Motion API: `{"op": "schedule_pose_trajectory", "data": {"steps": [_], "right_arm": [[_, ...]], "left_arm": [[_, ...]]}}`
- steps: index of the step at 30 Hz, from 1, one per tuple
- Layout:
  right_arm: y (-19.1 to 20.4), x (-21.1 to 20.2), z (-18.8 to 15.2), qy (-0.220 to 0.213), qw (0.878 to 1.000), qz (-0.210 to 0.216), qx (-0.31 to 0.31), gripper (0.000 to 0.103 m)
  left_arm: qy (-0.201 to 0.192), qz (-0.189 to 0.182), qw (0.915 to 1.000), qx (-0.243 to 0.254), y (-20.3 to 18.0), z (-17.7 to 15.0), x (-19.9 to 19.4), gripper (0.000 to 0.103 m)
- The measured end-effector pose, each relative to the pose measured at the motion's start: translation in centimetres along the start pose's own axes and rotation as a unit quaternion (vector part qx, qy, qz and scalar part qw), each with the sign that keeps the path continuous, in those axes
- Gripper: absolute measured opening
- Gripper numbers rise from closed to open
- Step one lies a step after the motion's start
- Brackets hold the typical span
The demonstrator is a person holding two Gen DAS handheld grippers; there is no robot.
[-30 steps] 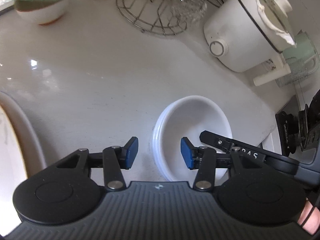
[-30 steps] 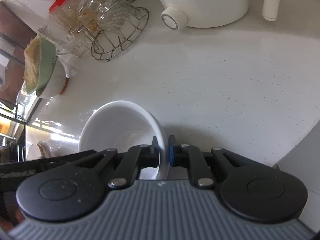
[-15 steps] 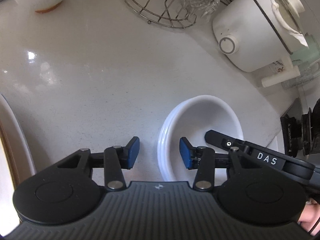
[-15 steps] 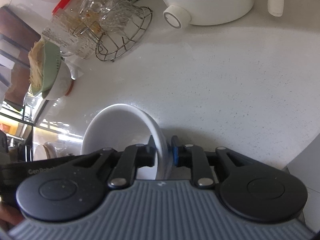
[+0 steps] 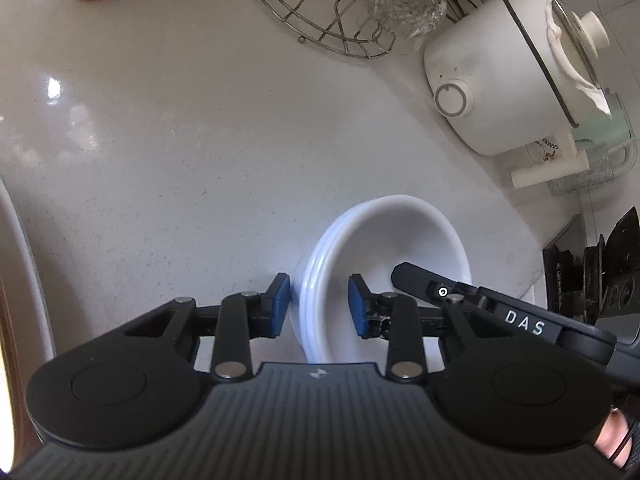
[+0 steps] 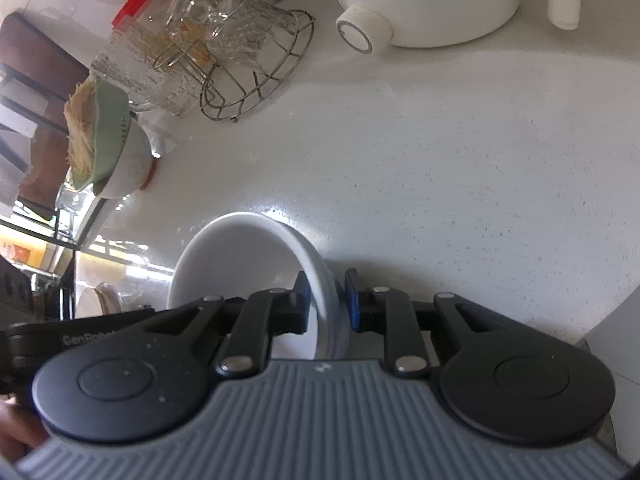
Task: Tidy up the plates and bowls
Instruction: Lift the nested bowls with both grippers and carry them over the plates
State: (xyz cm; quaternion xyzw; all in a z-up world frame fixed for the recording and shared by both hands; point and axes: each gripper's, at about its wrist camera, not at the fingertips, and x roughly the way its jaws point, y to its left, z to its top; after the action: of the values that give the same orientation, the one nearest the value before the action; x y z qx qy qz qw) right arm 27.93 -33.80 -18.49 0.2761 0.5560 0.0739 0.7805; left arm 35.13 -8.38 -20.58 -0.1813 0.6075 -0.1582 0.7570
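My right gripper [image 6: 326, 302] has its jaws parted on either side of the near rim of the stack of white bowls [image 6: 248, 256], one blue pad inside the top bowl, the other outside; gaps show on both sides of the rim, so I am straddling it, not clamping it. My left gripper [image 5: 319, 306] does the same from the opposite side: jaws wide apart, one pad outside the nested rims of the stack of white bowls [image 5: 400, 236], the other inside, neither touching as far as I can see. From the left wrist view, the right gripper's finger [image 5: 424, 282] reaches into the top bowl.

The stack stands on the white speckled worktop [image 6: 460, 168], close to its near edge and right-hand corner. Farther back stands a white electric cooker [image 5: 496, 92] with a round dial and a glass lid. Beside it, toward the back edge, a wire rack [image 6: 256, 76] holds upturned glasses. Near the left edge sits a white bowl with a green colander [image 6: 108, 148] heaped with pale shreds.
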Motion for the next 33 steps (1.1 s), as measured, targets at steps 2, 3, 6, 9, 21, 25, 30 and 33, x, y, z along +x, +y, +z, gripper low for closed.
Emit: {"op": "schedule_pose_trajectory", "data": {"steps": [2,3,6,9,21,25,30,33], "right_arm": [[0.2,0.0,-0.2,0.003,1.0,-0.002,-0.005,0.022],[0.4,-0.1,-0.3,0.005,1.0,-0.003,-0.009,0.022],[0.6,-0.4,-0.7,0.012,1.0,0.007,0.0,0.022],[1.1,-1.2,-1.2,0.01,1.0,0.011,0.002,0.022],[3.2,-4.0,-2.7,-0.002,1.0,0.015,0.008,0.023],[3.7,-4.9,-3.0,-0.006,1.0,0.016,0.008,0.023],[5.1,-6.1,-3.0,-0.01,1.0,0.016,-0.006,0.022],[6.3,-6.9,-3.0,-0.014,1.0,0.018,-0.009,0.022]], "left_arm": [[0.003,0.005,1.0,0.004,-0.2,-0.2,0.0,0.037],[0.004,0.008,1.0,0.004,-0.2,-0.3,-0.1,0.037],[0.005,0.021,0.9997,0.009,-0.5,-0.6,-0.7,0.037],[0.004,0.024,0.9996,0.015,-0.8,-1.0,-2.0,0.037],[-0.006,0.035,0.9988,0.035,-1.8,-2.1,-5.8,0.037],[-0.005,0.025,0.9991,0.033,-1.8,-2.8,-7.1,0.037],[0.002,0.009,0.9994,0.034,-1.4,-3.7,-8.8,0.037],[-0.002,0.002,0.9991,0.042,-1.1,-3.7,-10.5,0.037]]}}
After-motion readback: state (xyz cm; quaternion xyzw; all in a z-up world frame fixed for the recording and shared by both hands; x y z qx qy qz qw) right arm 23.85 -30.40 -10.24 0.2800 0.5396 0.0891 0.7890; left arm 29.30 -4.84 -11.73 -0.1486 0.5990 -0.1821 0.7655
